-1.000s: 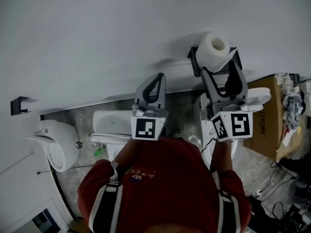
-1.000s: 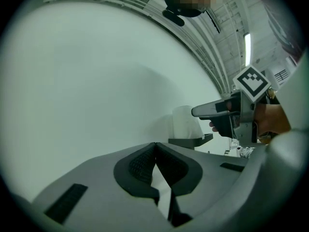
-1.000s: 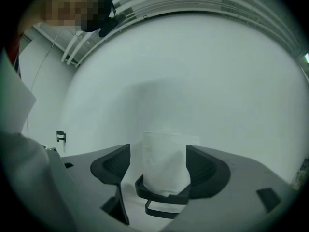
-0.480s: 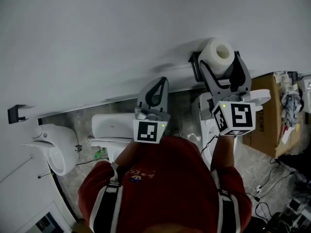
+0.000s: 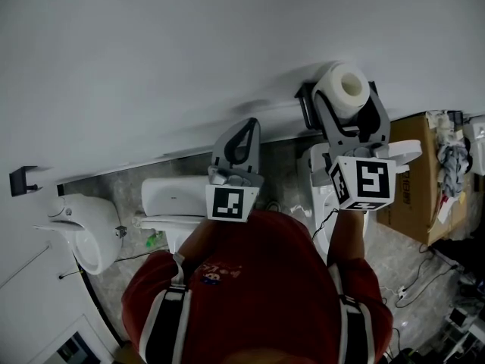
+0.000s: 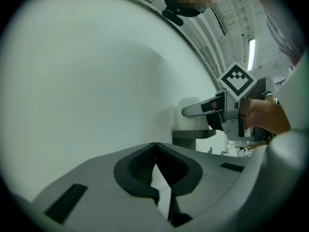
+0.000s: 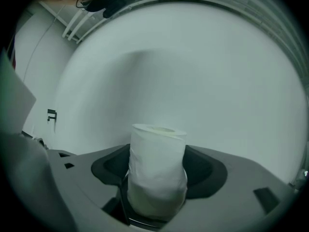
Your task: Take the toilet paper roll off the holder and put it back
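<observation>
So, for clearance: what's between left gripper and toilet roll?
Head view: bare wall, the holder, then the right gripper, jaws just closing round the roll.

Dim, greyish light. In the head view a soft shadow falls on the wall [image 5: 189, 51] left of the toilet paper roll [image 5: 345, 89]. Both gripper views bulge and blacken at the corners; in the left one a ceiling light strip [image 6: 251, 54] glares at upper right.

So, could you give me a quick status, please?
Left gripper shut, empty. Right gripper just closed onto toilet paper roll, at its holder. Nothing in the way.
</observation>
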{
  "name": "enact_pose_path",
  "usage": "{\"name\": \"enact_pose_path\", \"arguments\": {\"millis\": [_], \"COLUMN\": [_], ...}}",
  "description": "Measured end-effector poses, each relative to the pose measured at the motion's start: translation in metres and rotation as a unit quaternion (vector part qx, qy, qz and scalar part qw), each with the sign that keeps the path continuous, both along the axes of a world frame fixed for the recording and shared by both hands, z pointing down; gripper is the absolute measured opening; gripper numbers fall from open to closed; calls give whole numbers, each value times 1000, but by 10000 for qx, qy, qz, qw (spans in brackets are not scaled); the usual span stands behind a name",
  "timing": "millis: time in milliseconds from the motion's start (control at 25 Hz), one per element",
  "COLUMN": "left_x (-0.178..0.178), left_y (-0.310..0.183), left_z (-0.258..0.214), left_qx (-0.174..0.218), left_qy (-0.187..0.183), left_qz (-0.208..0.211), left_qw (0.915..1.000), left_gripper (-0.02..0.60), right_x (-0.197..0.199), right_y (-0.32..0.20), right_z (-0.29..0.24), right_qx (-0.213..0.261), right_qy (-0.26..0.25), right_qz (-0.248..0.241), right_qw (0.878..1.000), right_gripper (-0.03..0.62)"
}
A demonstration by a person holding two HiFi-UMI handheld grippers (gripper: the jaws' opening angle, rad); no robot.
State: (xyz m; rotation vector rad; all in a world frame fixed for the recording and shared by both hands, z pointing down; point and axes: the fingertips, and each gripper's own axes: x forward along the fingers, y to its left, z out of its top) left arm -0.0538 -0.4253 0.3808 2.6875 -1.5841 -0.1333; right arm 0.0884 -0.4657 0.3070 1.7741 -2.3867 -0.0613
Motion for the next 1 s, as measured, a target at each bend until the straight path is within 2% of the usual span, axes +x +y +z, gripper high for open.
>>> {"name": "enact_pose_path", "arguments": {"millis": [240,400,1000], "left_x": [2,1,14], "left_y": [3,7,32], "left_z": [-2,-8,-41], "left_qx": [55,79,446], "left_qy": [-6,15,16], "left_qz": [33,17,-10], "left_qw": [10000,10000,9990], "left_gripper": [18,18,18], "right_x": [0,1,41], "right_y": [2,7,51], "right_z": [-1,-6,-43], "right_qx": [69,163,729], "right_qy": [11,-204,-393], "right_qz": [40,44,367], "right_qw": [10000,9996,9959], "right_gripper": [337,334,331]}}
